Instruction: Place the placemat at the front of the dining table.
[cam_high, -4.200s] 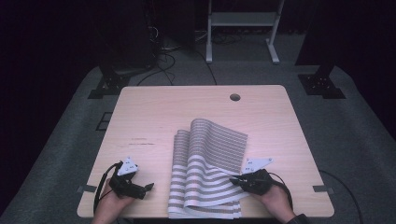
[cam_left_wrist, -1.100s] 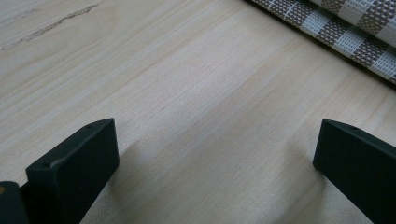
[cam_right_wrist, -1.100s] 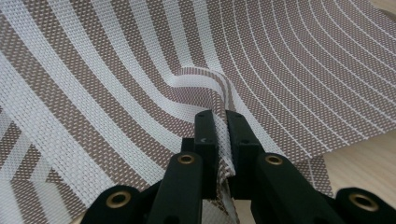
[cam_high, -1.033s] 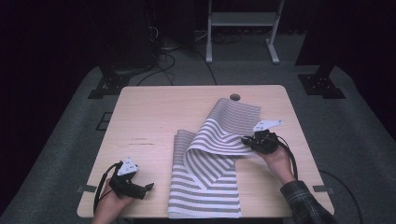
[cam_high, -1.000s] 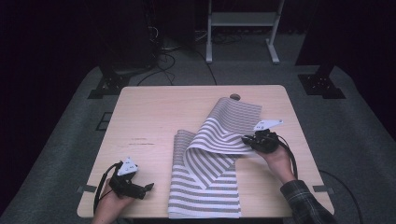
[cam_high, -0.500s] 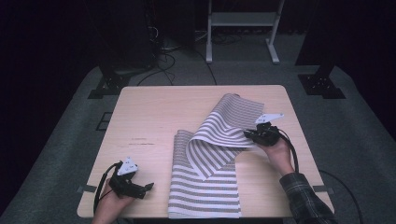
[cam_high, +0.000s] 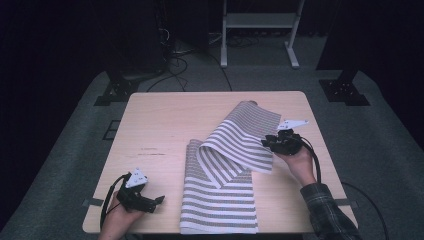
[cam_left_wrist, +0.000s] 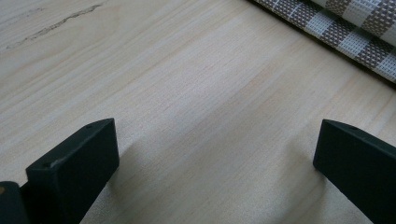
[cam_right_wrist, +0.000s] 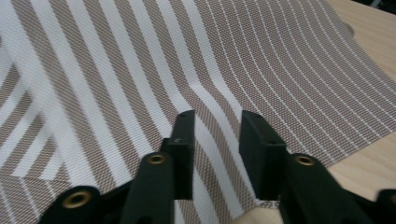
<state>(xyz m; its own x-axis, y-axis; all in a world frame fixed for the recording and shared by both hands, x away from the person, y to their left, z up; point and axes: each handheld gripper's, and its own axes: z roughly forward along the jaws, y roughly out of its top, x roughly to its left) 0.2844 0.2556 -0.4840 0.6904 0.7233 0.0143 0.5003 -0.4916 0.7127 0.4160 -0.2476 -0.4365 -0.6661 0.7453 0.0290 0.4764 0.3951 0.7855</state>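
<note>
The striped cloth (cam_high: 227, 175) lies in the middle and lower part of the frame, partly opened out. The right gripper (cam_high: 272, 143) pinches its edge with jaws nearly closed. The left gripper (cam_high: 159, 200) rests wide open, holding nothing. More unfolding seems left

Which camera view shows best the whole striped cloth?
The high view: the striped cloth lies there whole, one end lifted by the right gripper. The right gripper view gives a close patch; the left gripper view, an edge.

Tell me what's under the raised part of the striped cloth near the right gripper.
Beneath the lifted fold of the striped cloth lies its own flat lower layer and the wooden table. Anything further under the fold is covered.
</note>
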